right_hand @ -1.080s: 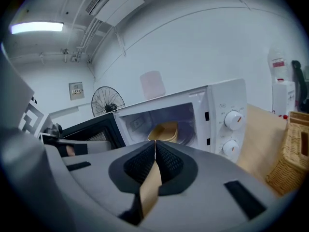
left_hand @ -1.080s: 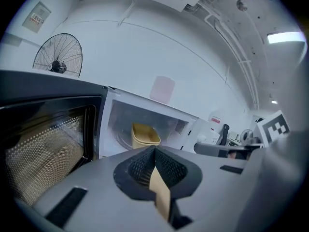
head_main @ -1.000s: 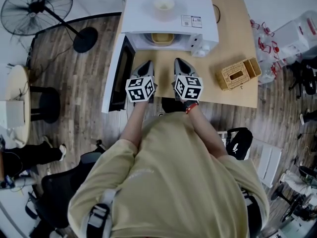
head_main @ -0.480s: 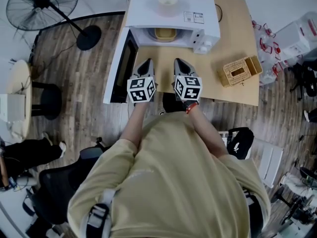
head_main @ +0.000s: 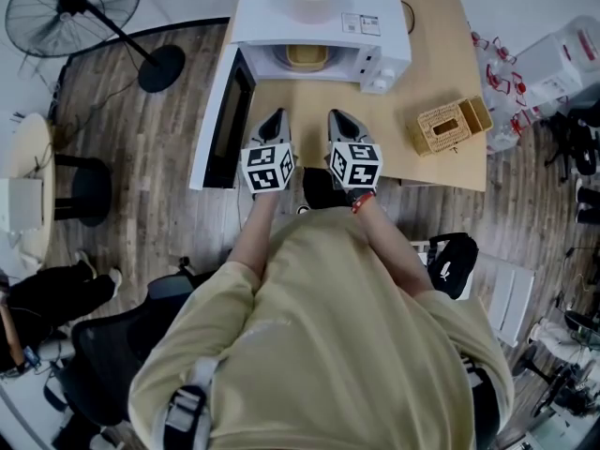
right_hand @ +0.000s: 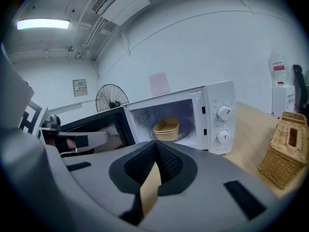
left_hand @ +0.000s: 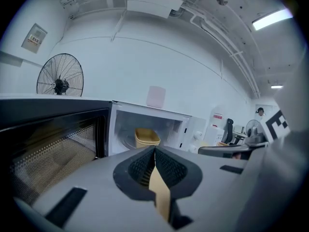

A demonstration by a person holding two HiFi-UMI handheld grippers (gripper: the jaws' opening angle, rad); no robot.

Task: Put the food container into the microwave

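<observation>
A yellow food container [head_main: 304,56] [left_hand: 146,137] [right_hand: 166,128] sits inside the white microwave [head_main: 323,22] on its turntable. The microwave door [head_main: 217,120] [left_hand: 48,144] stands swung open to the left. My left gripper [head_main: 274,120] [left_hand: 155,150] and right gripper [head_main: 339,118] [right_hand: 155,146] hover side by side over the wooden table [head_main: 441,64], in front of the oven and apart from it. Both have their jaws pressed together with nothing between them.
A woven tissue box [head_main: 454,126] [right_hand: 287,149] lies on the table right of the microwave. A roll of tape [head_main: 309,0] rests on the microwave's top. A standing fan [head_main: 75,7] is on the floor at the left. Chairs and bags surround the person.
Both grippers have drawn back slightly from the microwave toward the table's front edge. The container stays inside and the door stays open.
</observation>
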